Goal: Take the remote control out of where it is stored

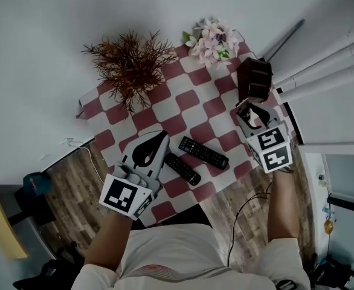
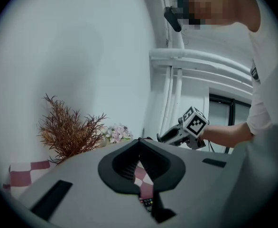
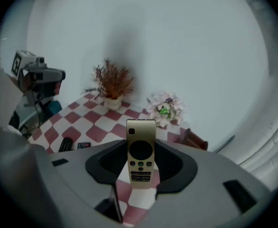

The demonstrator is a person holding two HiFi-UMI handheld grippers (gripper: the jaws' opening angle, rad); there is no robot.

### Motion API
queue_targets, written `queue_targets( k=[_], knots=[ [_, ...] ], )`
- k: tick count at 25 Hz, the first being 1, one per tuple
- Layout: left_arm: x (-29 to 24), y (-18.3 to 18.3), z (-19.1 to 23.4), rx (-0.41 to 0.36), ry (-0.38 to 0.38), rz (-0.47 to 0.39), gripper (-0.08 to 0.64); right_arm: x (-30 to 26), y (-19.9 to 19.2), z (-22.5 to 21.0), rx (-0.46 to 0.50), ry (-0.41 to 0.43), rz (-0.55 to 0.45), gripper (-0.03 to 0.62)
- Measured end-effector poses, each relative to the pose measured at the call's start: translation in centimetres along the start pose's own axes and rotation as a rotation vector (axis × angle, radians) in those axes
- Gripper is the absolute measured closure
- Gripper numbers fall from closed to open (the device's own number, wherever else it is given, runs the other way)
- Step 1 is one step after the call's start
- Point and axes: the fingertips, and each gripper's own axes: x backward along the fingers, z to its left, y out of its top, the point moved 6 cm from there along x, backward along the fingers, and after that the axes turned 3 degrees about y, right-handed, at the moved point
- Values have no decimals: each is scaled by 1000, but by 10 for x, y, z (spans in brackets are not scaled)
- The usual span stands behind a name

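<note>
A gold remote control [image 3: 140,153] stands upright between the pads of my right gripper [image 3: 141,144], which is shut on its lower half. In the head view the right gripper [image 1: 249,109] hovers just in front of the dark brown storage holder [image 1: 254,80] at the table's right side. My left gripper [image 1: 164,135] hangs over the left part of the checkered cloth [image 1: 192,98]; in its own view the left gripper [image 2: 139,141] has its tips together with nothing between them. Two black remotes [image 1: 203,152] [image 1: 182,168] lie on the cloth between the grippers.
A dried brown plant [image 1: 128,62] and a pot of pink flowers [image 1: 212,41] stand at the table's far edge. White pipes [image 1: 328,65] run past the right side. Wooden floor [image 1: 68,186] shows at the left, with a cable [image 1: 86,153] on it.
</note>
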Motion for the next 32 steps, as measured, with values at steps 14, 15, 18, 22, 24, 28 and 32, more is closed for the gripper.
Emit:
queue_targets(
  k=[14,15,18,22,24,28,32],
  knots=[
    [24,-6,7,26,26,-1,551,-88,-45,85,312,264,491,408],
    [26,-7,8,29,30,0,552,-93,-45,87,331,273,511,408],
    [31,-10,11,40,43,1,552,-110,-46,98,386,312,563,408],
    [36,-10,14,45,52,-1,552,-127,-52,109,435,353,608,408],
    [40,-11,16,46,57,2,552,-130,-54,111,446,363,611,408],
    [45,-13,20,48,52,20,552,-133,-59,115,447,370,604,408],
    [50,-9,21,41,35,28,552,-133,-64,116,423,356,584,407]
  ],
)
